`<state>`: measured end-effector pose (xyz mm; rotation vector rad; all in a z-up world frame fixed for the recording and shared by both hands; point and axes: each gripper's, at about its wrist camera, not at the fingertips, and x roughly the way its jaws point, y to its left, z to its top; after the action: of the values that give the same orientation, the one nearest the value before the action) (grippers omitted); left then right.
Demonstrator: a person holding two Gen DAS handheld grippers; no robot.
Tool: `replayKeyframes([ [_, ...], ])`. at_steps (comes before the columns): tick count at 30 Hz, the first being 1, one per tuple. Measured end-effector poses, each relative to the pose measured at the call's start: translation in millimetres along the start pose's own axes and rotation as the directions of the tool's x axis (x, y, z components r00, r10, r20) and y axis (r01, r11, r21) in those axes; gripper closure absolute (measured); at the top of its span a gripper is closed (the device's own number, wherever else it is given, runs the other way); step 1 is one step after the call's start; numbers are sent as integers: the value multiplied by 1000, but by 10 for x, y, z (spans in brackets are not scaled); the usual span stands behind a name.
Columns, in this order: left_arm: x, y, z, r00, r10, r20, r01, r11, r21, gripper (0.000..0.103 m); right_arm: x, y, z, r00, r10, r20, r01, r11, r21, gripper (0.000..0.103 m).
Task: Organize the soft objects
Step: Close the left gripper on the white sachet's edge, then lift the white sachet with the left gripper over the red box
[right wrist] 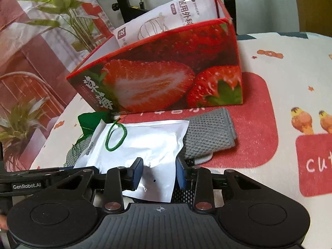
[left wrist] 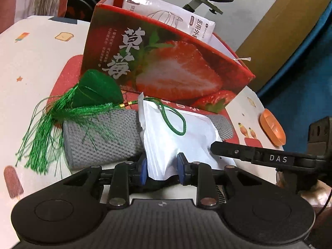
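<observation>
Both grippers work the same silvery-white foil pouch (left wrist: 180, 137), which lies across a folded grey knitted cloth (left wrist: 99, 137) just in front of the red strawberry-printed cardboard box (left wrist: 166, 62). The left gripper (left wrist: 161, 167) has its blue-padded fingers (left wrist: 143, 169) pinching the pouch's near corner; the right gripper (right wrist: 158, 173) has fingers (right wrist: 138, 172) set either side of the near edge, though I cannot tell whether they press it. To do this well, both hands should lift together and level, so the limp pouch does not sag or drag the green tasselled charm's cord loop (left wrist: 174, 118) lying on it, then clear the box rim, where a white mask packet (left wrist: 166, 10) already stands. The table (right wrist: 290, 78) wears a cartoon-printed cloth; potted plants (right wrist: 62, 16) stand behind.
</observation>
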<state>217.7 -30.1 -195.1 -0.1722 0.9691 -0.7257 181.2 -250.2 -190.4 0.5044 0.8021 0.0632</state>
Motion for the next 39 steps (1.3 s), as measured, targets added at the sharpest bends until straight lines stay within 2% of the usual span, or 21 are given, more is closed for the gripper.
replayKeyframes([
  [10, -173, -59, -131, 999, -23, -29, 24, 1000, 9, 73, -122, 0, -165, 1000, -12, 0, 12, 999, -48, 74],
  [17, -318, -47, -71, 1000, 4, 13, -4, 1000, 4, 72, -120, -62, -177, 1000, 5, 5, -4, 999, -41, 74],
  [24, -166, -8, 63, 999, 52, 12, -53, 998, 18, 72, -81, -78, -179, 1000, 11, -3, -11, 999, -53, 73],
  [30, -32, -3, 74, 999, 36, 14, -36, 999, 21, 72, -41, -54, -159, 1000, 18, -7, -19, 996, -83, 71],
  [34, -20, -32, 16, 999, 36, 26, -36, 999, 25, 72, 21, -98, -126, 999, 34, -8, -35, 998, -44, 70],
  [37, 0, -45, -3, 1000, 24, 14, -24, 1000, 6, 69, 51, -134, -115, 999, 41, -6, -41, 999, -9, 73],
  [39, 6, -104, -14, 999, 33, 9, -33, 999, 35, 80, 22, -117, -121, 999, 37, 0, -37, 999, -16, 78],
])
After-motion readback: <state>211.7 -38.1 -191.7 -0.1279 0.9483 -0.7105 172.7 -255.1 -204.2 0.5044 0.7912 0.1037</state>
